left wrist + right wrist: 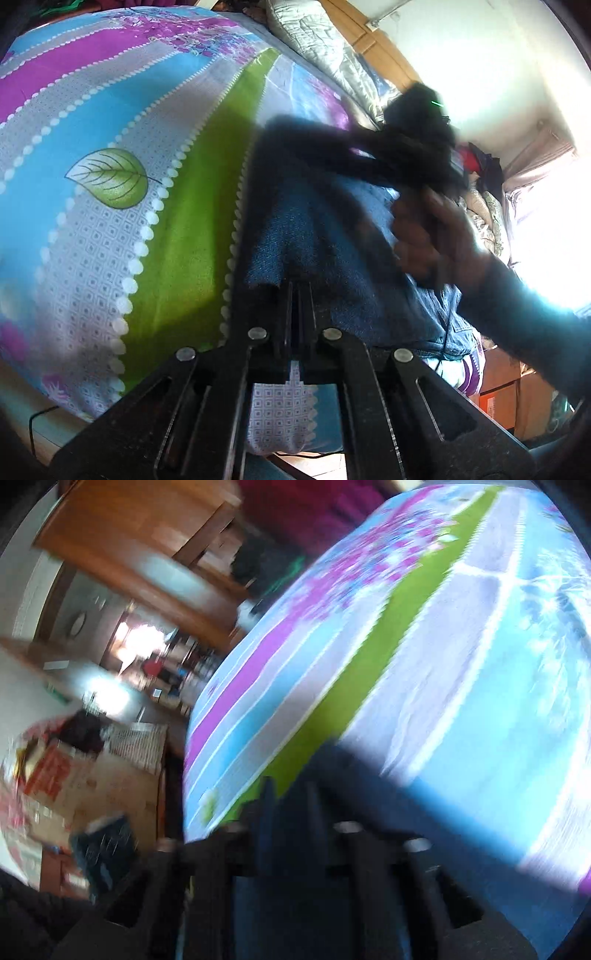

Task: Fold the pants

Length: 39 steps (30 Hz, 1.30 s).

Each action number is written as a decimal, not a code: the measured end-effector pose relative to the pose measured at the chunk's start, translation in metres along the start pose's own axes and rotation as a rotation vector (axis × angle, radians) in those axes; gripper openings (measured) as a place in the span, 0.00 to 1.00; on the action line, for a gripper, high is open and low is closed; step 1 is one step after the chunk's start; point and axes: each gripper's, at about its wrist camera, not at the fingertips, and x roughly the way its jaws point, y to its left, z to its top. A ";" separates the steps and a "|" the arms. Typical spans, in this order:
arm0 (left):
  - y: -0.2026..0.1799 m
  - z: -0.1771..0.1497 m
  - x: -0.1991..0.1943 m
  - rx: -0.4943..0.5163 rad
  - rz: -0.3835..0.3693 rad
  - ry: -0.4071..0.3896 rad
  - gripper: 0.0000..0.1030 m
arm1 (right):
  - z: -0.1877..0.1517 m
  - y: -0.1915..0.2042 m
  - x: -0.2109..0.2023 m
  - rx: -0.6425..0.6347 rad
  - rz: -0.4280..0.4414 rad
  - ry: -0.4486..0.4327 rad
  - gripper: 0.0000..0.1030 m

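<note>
Blue denim pants (332, 240) lie on a bedsheet (110, 221) striped in blue, purple, grey and green. My left gripper (297, 291) is shut on the near edge of the pants, and cloth bunches over its fingertips. Further right, a person's hand (432, 229) in a dark sleeve holds the other tool above the far end of the pants, blurred by motion. In the right wrist view, my right gripper (290, 799) is shut with dark blue pants cloth (332, 849) between and over its fingers. The bedsheet (443, 664) spreads beyond it. That whole view is smeared.
A grey quilt (325, 48) and a wooden headboard (380, 48) line the bed's far side. Cardboard boxes (92, 786) and clutter stand on the floor beside the bed, under a wooden wardrobe (129, 535). An orange box (506, 387) sits low at the right.
</note>
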 end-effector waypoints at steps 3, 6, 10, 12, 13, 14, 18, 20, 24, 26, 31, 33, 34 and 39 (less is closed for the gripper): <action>0.003 -0.001 -0.005 -0.011 -0.018 0.001 0.03 | 0.015 -0.025 -0.017 0.084 -0.166 -0.099 0.23; 0.006 -0.004 -0.014 -0.021 -0.028 -0.012 0.03 | 0.006 -0.001 -0.033 0.073 -0.055 -0.135 0.24; 0.018 -0.010 -0.036 -0.060 0.006 -0.079 0.32 | -0.055 0.055 -0.015 -0.033 0.098 -0.005 0.32; 0.032 -0.014 -0.048 -0.109 0.041 -0.113 0.42 | -0.098 0.062 0.007 -0.048 0.070 0.104 0.32; 0.038 -0.014 -0.055 -0.140 0.039 -0.125 0.42 | -0.116 0.063 0.006 -0.048 0.054 0.110 0.31; 0.042 -0.015 -0.061 -0.160 0.044 -0.137 0.43 | -0.128 0.064 -0.005 -0.040 0.053 0.069 0.31; 0.053 -0.022 -0.080 -0.203 0.049 -0.152 0.43 | -0.182 0.055 -0.061 0.019 0.005 0.035 0.31; 0.055 -0.028 -0.077 -0.227 0.003 -0.124 0.43 | -0.206 0.047 -0.098 0.051 -0.061 -0.007 0.31; 0.048 -0.038 -0.054 -0.260 -0.139 -0.041 0.43 | -0.232 0.051 -0.151 0.117 -0.177 -0.096 0.43; 0.045 -0.041 -0.046 -0.287 -0.194 -0.044 0.43 | -0.245 0.058 -0.173 0.123 -0.204 -0.140 0.43; 0.044 -0.048 -0.030 -0.354 -0.256 -0.061 0.43 | -0.253 0.080 -0.181 0.165 -0.205 -0.176 0.43; 0.045 -0.043 -0.029 -0.378 -0.269 -0.071 0.43 | -0.250 0.078 -0.181 0.172 -0.217 -0.177 0.43; 0.043 -0.041 -0.030 -0.383 -0.266 -0.078 0.44 | -0.256 0.081 -0.200 0.173 -0.209 -0.180 0.43; 0.041 -0.034 -0.028 -0.402 -0.274 -0.108 0.48 | -0.260 0.092 -0.205 0.148 -0.192 -0.197 0.43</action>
